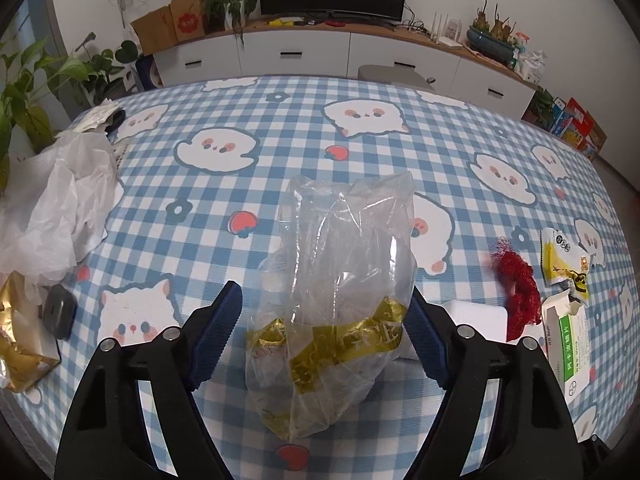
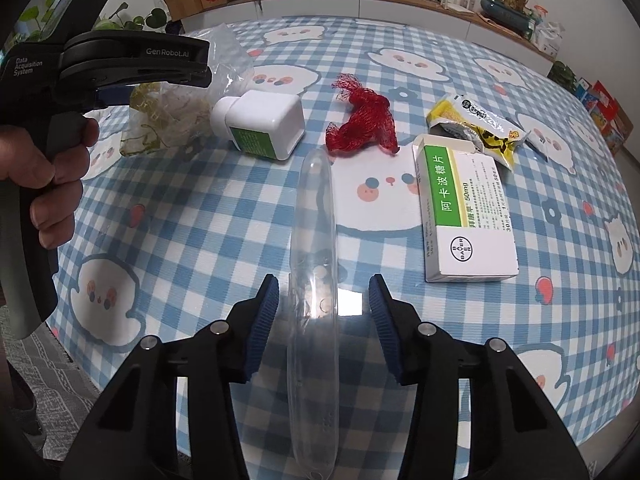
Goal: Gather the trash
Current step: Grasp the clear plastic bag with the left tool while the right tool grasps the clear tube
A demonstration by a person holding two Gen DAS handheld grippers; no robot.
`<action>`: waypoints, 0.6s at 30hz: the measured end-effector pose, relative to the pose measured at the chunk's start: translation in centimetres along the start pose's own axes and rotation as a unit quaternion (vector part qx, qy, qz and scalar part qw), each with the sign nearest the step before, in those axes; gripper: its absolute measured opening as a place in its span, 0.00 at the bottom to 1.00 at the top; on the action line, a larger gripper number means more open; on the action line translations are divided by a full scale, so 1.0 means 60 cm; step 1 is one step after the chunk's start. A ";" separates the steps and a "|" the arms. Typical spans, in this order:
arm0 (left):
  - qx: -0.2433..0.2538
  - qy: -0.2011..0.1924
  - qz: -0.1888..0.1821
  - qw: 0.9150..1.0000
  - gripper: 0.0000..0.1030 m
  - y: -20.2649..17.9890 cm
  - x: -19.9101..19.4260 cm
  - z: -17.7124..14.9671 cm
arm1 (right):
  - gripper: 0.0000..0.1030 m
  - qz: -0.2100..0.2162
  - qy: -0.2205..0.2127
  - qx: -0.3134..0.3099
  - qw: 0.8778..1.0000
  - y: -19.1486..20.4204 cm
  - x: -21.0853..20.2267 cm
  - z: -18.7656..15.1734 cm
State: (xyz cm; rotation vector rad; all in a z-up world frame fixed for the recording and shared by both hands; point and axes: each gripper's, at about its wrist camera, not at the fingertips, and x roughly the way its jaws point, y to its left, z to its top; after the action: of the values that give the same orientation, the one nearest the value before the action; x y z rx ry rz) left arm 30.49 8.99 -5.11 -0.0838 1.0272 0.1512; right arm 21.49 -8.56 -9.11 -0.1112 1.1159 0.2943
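Step in hand, as judged: both grippers settling over separate pieces of trash on the blue-and-white checked tabletop (image 2: 200,216), neither grasp yet made. Landmark taken: white squat plastic bottle with green label (image 2: 262,124), lying on its side. The left gripper (image 1: 322,316) pointed steeply down, jaws fairly wide, straddling a crumpled clear plastic bag with gold printed wrapping inside (image 1: 332,308), which stood just left of the bottle; its right pad looked at or near the bag's side, the left pad apart, so no grip. The right gripper (image 2: 322,304), likewise pitched down, stood partly open around a long clear plastic tray-like sleeve (image 2: 314,280) lying in front of the bottle, gaps visible on both sides. A red mesh net scrap (image 2: 360,126) lay just right of the bottle, a green-and-white medicine carton (image 2: 464,216) farther right. Next move probably calls for closing on thin, slippery film without it sliding out.
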 end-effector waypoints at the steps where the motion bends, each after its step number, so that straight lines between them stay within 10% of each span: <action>1: -0.001 0.003 -0.002 1.000 0.68 0.002 0.005 -0.001 | 0.41 0.000 0.002 -0.001 1.000 0.001 0.003 0.001; 18: 0.000 0.013 0.012 1.000 0.20 0.004 0.018 -0.008 | 0.24 0.011 0.017 0.018 1.000 -0.009 0.015 0.002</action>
State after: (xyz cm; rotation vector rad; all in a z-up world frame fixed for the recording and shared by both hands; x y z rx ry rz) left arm 30.61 9.27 -6.29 -0.0727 1.0535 0.1723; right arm 22.13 -8.87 -9.90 -0.0725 1.1564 0.2933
